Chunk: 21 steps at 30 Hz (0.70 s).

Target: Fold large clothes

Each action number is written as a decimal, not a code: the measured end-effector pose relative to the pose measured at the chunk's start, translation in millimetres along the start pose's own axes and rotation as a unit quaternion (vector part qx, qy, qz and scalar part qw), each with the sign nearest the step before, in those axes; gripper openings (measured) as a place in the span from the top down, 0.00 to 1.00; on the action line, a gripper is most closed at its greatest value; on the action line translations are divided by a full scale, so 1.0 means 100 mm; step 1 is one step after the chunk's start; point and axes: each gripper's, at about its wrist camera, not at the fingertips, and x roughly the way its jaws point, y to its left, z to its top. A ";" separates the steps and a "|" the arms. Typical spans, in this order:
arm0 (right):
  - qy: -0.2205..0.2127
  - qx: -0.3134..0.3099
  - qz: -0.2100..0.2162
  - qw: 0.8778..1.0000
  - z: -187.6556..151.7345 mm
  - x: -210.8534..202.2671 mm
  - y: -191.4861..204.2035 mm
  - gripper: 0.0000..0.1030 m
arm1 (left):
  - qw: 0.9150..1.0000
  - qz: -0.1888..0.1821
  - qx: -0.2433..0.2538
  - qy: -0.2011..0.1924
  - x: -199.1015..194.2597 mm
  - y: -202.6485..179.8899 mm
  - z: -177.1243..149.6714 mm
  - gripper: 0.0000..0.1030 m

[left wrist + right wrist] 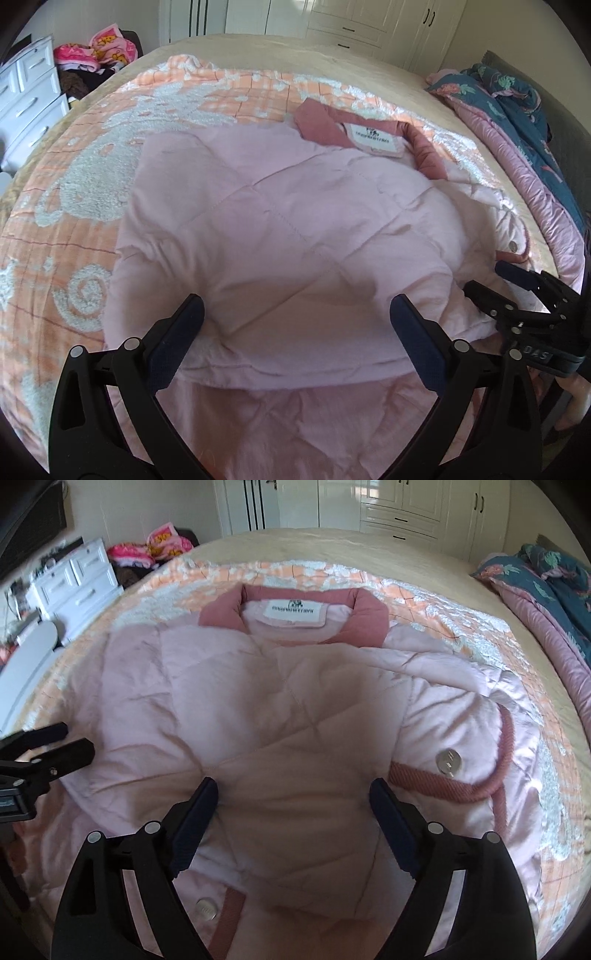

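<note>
quilted pale-pink jacket [280, 709], rose collar [291, 609], lies flat; both grippers' jaws gape, empty.

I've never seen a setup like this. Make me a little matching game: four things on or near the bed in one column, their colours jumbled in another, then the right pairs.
Things:
1. jacket
2. collar
3. drawer chest
4. snap button

Colours:
A. white
B. silver
C. pale pink
D. dusty rose

Pairs: 1-C, 2-D, 3-A, 4-B
</note>
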 end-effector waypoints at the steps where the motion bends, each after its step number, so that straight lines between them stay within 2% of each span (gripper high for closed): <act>1: -0.005 0.005 0.003 1.000 -0.01 -0.07 -0.02 0.16 | 1.000 -0.001 -0.001 -0.001 -0.03 0.00 0.00 0.08; 7: -0.030 0.025 0.009 0.999 -0.10 -0.42 -0.08 0.10 | 1.000 -0.006 -0.001 -0.018 -0.28 -0.05 0.00 0.08; 21: -0.076 0.037 0.007 0.996 -0.15 -1.08 -0.11 0.06 | 0.999 -0.008 -0.004 -0.045 -0.75 -0.12 -0.04 0.08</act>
